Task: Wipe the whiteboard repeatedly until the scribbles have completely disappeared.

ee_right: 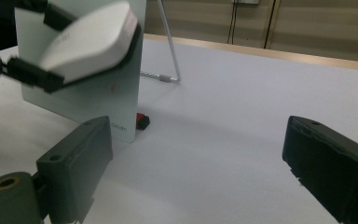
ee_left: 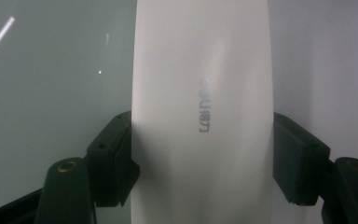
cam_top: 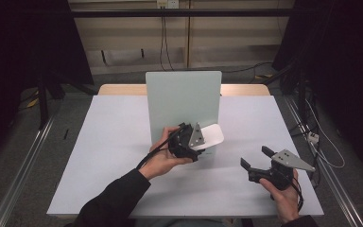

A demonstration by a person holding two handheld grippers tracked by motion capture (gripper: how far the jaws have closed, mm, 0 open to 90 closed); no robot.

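Left gripper (cam_top: 199, 143) fingers pinching white eraser (ee_left: 200, 112) at board (cam_top: 182, 99).
Eraser print blurred, unreadable; right gripper (cam_top: 257, 158) fingers spread above counter (cam_top: 113, 142).

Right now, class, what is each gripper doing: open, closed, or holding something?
Left gripper: closed on the white eraser, at the glass board.
Right gripper: open, holding nothing.

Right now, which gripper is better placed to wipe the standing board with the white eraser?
Left. The left gripper is shut on the white eraser, right against the pale green board. The right gripper is open, holds nothing and sits off to the side.
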